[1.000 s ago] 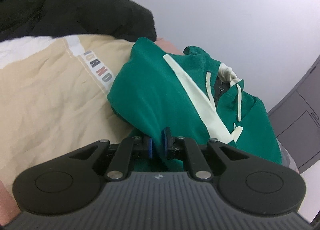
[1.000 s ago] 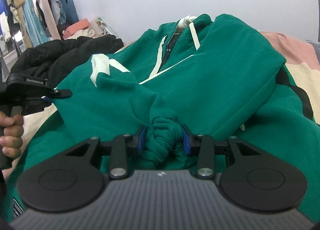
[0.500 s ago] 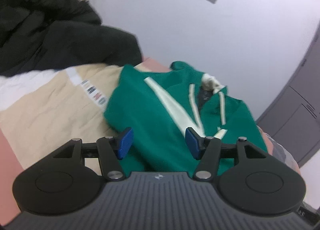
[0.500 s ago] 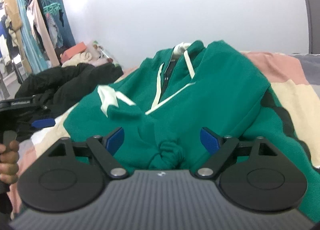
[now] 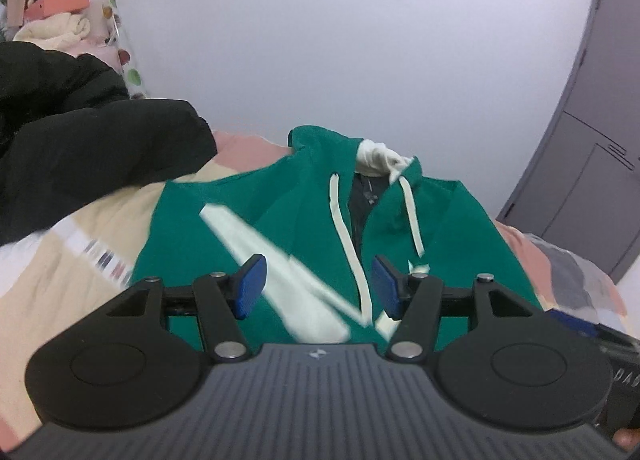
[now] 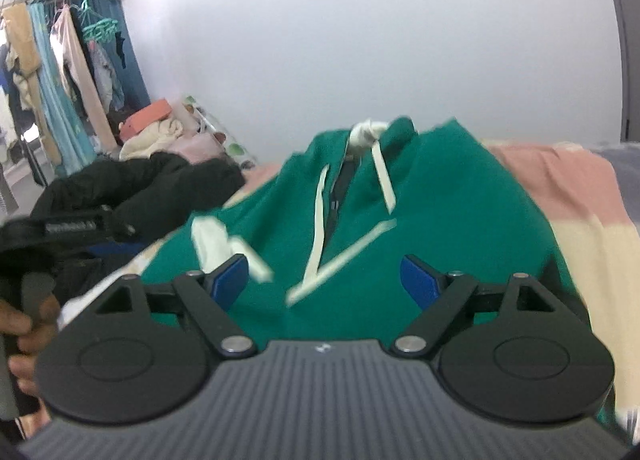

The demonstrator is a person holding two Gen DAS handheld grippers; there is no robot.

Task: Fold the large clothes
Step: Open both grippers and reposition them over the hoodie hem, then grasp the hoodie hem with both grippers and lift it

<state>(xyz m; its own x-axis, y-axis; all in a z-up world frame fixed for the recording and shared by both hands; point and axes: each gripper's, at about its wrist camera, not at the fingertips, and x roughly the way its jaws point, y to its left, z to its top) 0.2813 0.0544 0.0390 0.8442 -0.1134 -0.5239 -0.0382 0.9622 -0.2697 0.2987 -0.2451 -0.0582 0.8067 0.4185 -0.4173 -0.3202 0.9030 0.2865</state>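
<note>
Both grippers released, lifted off green hoodie [image 5: 460, 228]; left gripper [image 5: 318, 286], right gripper [image 6: 326, 280] wide open, empty, hoodie below.

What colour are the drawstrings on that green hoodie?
Cream-white, hanging from the neck of the green hoodie; the drawstrings show best in the left wrist view.

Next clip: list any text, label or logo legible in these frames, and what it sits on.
Nothing reads cleanly.
Coloured letters on the white strip of the beige blanket: blurred, unreadable.
White lettering on the other gripper's black body: blurred, unreadable.
Small emblem on each gripper housing: a mark, no words.
</note>
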